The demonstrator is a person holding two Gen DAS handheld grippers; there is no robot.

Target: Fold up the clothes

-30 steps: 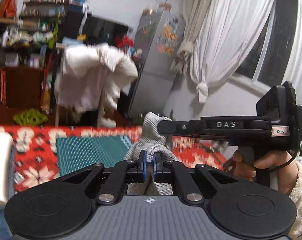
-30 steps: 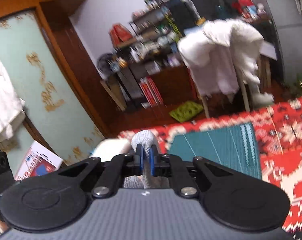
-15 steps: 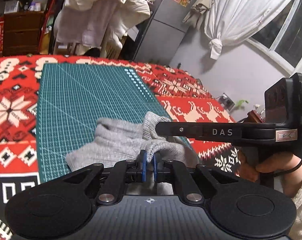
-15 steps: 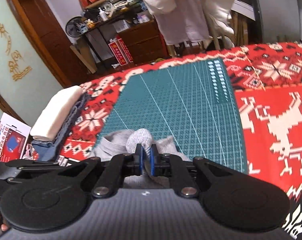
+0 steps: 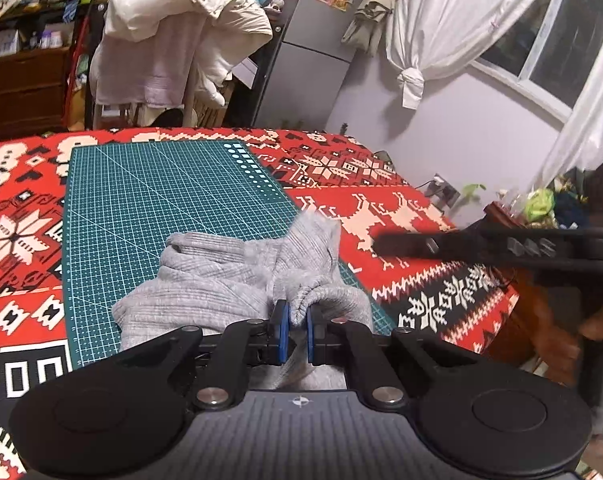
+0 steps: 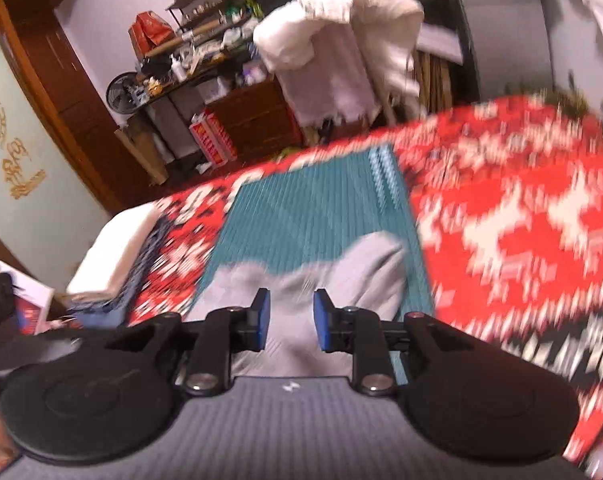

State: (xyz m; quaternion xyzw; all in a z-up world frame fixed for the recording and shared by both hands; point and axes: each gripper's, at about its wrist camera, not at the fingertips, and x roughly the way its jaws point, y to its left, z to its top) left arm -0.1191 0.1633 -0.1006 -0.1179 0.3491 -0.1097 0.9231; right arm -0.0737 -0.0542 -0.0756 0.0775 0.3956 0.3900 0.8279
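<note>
Pinching grey garment (image 5: 229, 280), left claw (image 5: 296, 332) (right (image 6: 287, 326) agape)

Green cutting mat (image 5: 149, 200) flat on red patterned cloth (image 5: 381, 196) covering surface. White folded stack (image 6: 117, 248) on cloth at left edge, seen in right view. Behind surface: white garments (image 5: 173, 40) heaped over chair; grey fridge (image 5: 309, 40) with magnets; dark wooden drawers (image 6: 257, 116); cluttered shelves (image 6: 205, 12) above. White curtain (image 5: 441, 20) knotted beside window (image 5: 541, 52). Wall socket (image 5: 441, 192) below sill. Right view motion-blurred.
</note>
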